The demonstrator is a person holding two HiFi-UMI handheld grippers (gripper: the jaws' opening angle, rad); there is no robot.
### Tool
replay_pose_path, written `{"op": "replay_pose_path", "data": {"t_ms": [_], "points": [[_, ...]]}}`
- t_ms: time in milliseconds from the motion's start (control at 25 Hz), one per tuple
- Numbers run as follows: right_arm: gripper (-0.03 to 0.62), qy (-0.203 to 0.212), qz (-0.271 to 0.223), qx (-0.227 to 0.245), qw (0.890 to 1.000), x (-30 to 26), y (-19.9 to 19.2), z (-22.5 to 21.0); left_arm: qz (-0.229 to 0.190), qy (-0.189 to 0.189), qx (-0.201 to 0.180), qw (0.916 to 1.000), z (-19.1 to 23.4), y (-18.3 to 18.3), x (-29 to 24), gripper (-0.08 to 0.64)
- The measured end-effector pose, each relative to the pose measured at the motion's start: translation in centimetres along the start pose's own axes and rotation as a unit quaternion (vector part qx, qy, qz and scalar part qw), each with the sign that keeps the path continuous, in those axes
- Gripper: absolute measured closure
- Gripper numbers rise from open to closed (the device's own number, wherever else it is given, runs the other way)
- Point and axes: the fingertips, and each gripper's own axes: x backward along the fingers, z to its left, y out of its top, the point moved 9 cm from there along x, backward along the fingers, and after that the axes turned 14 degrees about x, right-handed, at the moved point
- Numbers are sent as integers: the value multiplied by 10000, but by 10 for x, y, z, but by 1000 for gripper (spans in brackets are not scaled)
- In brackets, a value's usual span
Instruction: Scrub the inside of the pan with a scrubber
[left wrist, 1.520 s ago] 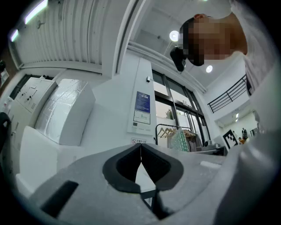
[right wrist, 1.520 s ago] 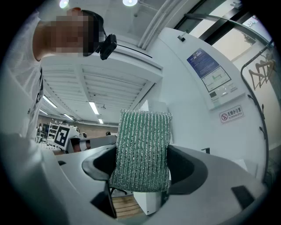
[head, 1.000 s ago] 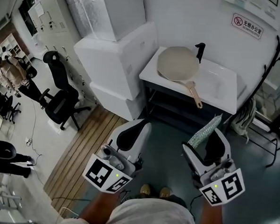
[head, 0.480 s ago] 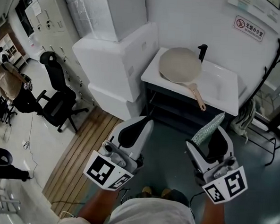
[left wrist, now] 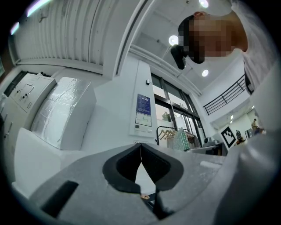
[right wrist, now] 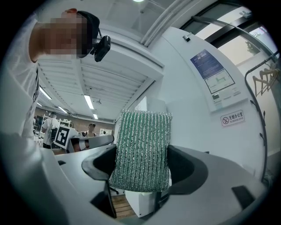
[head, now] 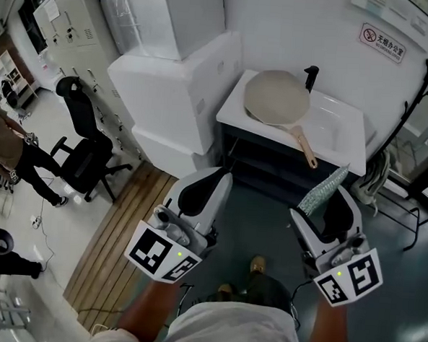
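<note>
A beige pan (head: pixel 278 97) with a tan handle lies on the white sink unit (head: pixel 345 156) against the far wall, well ahead of both grippers. My right gripper (head: pixel 326 198) is shut on a green scrubber (head: pixel 322 190), which stands up between its jaws (right wrist: pixel 141 151). My left gripper (head: pixel 215 181) is shut with nothing in it; its jaws meet in a thin line (left wrist: pixel 141 154). Both grippers are held near my body, short of the sink unit, tilted slightly upward.
White foam boxes (head: pixel 168 91) are stacked left of the sink unit. A black tap (head: pixel 310 76) stands behind the pan. A black office chair (head: pixel 81 151) and a person (head: pixel 12 154) are at the left. Cables and a dark stand (head: pixel 413 106) are at the right.
Both grippers have drifted a little toward the sink unit with the scrubber still held. The person at the left has walked nearer the chair.
</note>
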Motion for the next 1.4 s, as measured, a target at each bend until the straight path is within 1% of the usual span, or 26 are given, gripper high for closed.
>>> {"op": "replay_pose_path", "data": {"t_ms": [200,400,680,880,1200,1400], "points": [[241,51,-28,10,10000,-18,-9,-14,4,59,-72,10000,16,-1,-12,543],[240,99,-83,-9,9999,-41,-24,-43,11,172,-132,9998,38,-5,-35,543],[239,132,-127,76,9998,-77,-41,-96,-18,290,-235,9993,68,-12,-87,543],[239,209,-167,96,9996,-102,-57,-142,-29,384,-282,9989,87,-21,-133,543],[239,436,-162,16,9989,-142,-79,-213,-5,638,-391,9972,106,-33,-202,544],[239,559,-160,6,9983,-164,-86,-242,6,873,-433,9952,118,-39,-228,543]]}}
